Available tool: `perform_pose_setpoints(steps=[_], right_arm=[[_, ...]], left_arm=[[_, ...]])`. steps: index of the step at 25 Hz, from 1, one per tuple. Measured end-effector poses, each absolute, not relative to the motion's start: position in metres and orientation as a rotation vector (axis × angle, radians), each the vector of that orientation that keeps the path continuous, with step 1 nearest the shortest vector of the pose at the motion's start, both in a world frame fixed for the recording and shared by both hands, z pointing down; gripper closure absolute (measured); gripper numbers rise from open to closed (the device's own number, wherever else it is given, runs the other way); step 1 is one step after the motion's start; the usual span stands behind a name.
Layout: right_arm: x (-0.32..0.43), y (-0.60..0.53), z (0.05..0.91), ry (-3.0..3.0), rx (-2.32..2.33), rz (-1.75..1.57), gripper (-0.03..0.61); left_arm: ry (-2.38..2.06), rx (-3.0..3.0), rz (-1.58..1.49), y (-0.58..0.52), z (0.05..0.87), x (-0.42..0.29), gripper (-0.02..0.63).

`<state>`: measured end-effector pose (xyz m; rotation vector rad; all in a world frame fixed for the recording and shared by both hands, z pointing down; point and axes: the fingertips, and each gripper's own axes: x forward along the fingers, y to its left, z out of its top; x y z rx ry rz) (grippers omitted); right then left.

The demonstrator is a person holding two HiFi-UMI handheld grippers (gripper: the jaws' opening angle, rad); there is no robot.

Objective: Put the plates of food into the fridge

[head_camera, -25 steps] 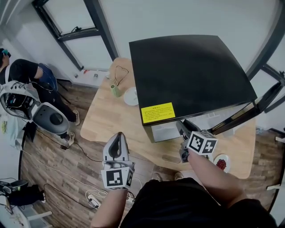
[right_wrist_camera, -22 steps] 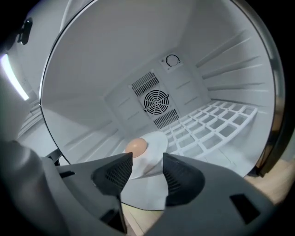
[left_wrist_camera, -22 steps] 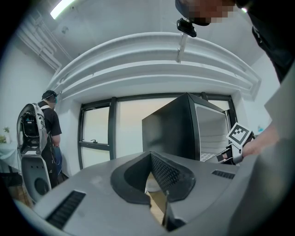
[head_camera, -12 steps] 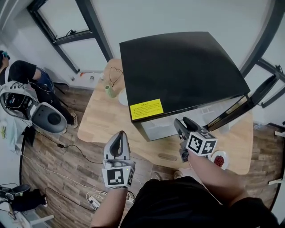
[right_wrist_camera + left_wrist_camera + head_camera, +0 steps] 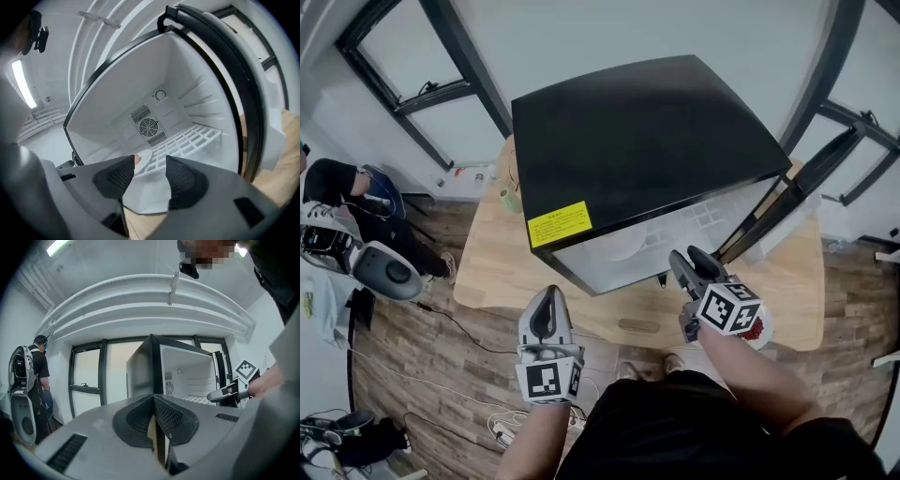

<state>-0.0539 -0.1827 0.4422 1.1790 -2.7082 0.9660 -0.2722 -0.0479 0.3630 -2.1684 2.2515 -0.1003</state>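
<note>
- The jaws of our right gripper have just opened, empty; a plate lies on the fridge shelf beyond.
- Our left gripper has closed, empty jaws.
- A second plate, with red food, waits on the tabletop.

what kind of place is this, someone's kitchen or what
Probably a test or recording room, not a home kitchen: a small fridge stands door open on a wooden table, loose cables trail over the floor, and the walls are bare white.
</note>
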Motion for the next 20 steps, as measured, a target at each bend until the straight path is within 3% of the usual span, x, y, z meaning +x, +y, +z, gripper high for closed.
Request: perform_pose_setpoints(steps=[20], right_arm=[[0.141, -0.108, 0.498, -2.473, 1.640, 1.133, 0.368]], left_arm=[[1.817, -2.514, -0.162, -0.088, 0.385, -0.118, 0.609]])
